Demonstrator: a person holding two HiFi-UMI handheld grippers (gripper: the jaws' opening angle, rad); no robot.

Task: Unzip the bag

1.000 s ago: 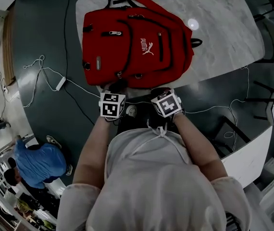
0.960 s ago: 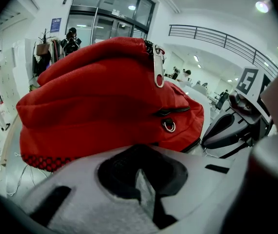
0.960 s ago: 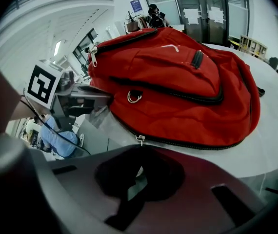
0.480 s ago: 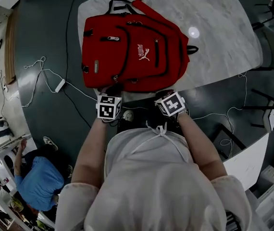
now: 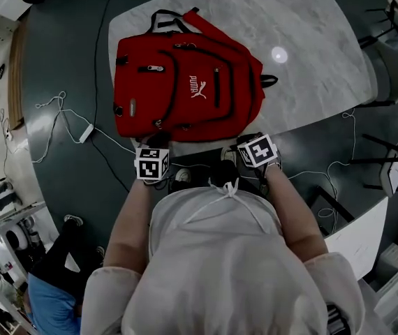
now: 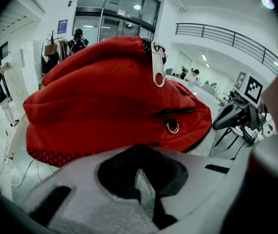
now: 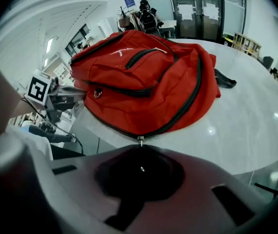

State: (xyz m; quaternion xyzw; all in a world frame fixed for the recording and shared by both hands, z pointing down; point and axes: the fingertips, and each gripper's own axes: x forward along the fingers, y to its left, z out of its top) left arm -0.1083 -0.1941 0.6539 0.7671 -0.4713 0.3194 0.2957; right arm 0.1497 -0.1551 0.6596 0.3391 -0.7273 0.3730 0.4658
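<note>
Found the marble table [image 5: 311, 40] bearing the red backpack [image 5: 185, 89], laid flat with its front face up, its bottom edge at the table's near rim and its carry loop and straps at the far end. Saw no zip on it open, so judged the unzipping not yet begun and the step in hand to be the approach and first grasp.

Held the left gripper [image 5: 158, 139] just beside the bag's near left corner, jaws pressed together on nothing, red fabric close ahead but untouched. Held the right gripper [image 5: 246, 142] at the bag's near right, jaws likewise closed together.

Traced the main zip [image 7: 190, 99] curving round the bag's side and down to its slider [image 7: 140, 140], sitting right at the tip of the right jaws. Could not settle, from the dark recess there, between a true pinch on it and a mere near miss. Noted a metal zip pull [image 6: 157, 67] standing up on the upper pocket, and a small D-ring [image 6: 172, 126] lower on the fabric.

Reckoned the next move to call for the right jaws parted and then clamped squarely on the slider, the left pinning fabric beside it, then a steady draw along the track.
</note>
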